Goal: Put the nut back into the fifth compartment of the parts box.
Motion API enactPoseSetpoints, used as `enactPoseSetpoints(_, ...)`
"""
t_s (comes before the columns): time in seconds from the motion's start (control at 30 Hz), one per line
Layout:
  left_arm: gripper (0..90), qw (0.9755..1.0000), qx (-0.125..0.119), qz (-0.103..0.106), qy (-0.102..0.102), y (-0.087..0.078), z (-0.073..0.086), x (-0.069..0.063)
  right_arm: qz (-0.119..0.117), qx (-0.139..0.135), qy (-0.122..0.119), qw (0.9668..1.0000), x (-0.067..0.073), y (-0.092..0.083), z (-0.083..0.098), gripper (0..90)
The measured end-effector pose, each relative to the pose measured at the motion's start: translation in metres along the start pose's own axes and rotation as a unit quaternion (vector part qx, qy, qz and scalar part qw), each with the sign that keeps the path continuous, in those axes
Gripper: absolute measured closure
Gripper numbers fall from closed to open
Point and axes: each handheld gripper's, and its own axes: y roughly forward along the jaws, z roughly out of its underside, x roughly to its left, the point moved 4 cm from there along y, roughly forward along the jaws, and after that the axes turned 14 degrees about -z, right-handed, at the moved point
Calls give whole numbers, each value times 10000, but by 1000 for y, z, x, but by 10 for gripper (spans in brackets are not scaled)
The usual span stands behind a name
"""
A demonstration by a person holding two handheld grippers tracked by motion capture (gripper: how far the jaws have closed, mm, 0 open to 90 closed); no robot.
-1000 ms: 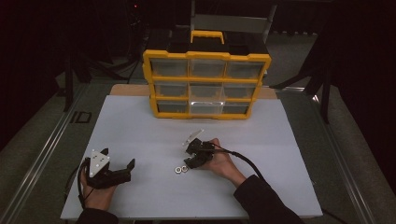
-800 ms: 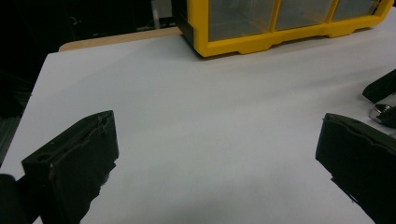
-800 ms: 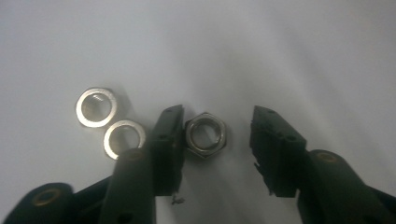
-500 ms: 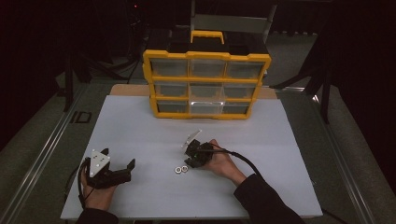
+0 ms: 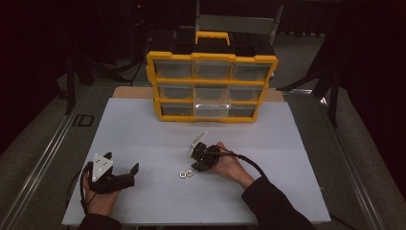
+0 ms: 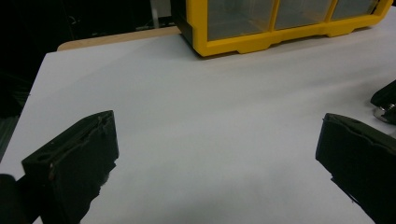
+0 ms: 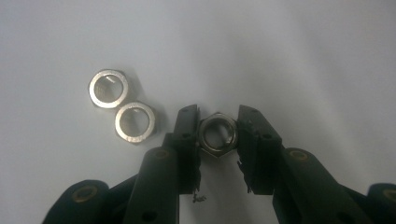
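Now, status by item:

Right gripper: jaws have just been closing; we see them clamped on a hex nut, one pad on each side. In the high view, this gripper sits low on the white table, roughly center, in front of the organizer.

Nut position: between the pads, on or just off the table; we can't tell if it's lifted.

Spare nuts: two more lie touching each other just left of the held one in the right gripper view, upper nut and lower nut. Both are free of the jaws.

Left gripper: parked near the table's front-left, jaws spread wide w/ nothing between them.

Organizer: yellow-framed, clear drawers, at the table's far edge, well apart from the nuts. Drawers look shut.

What changed: grip is made vs. half a sec ago, when the jaws stood wider.

Meaning for the job: pick phase looks done. Next we judge a lift and carry, prob. toward a drawer.

Risk: small nut, narrow contact; it could twist out.
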Motion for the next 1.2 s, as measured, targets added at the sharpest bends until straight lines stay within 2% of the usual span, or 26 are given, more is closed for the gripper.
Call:
enactPoseSetpoints(0.9, 0, 10000, 0, -12, 7, 0, 0, 0, -37, 39, 66, 10000, -3, -49, -3, 702)
enactPoseSetpoints(1.2, 0, 10000, -3, -12, 12, 0, 0, 0, -42, 67, -14, 10000, -1, -64, -8, 702)
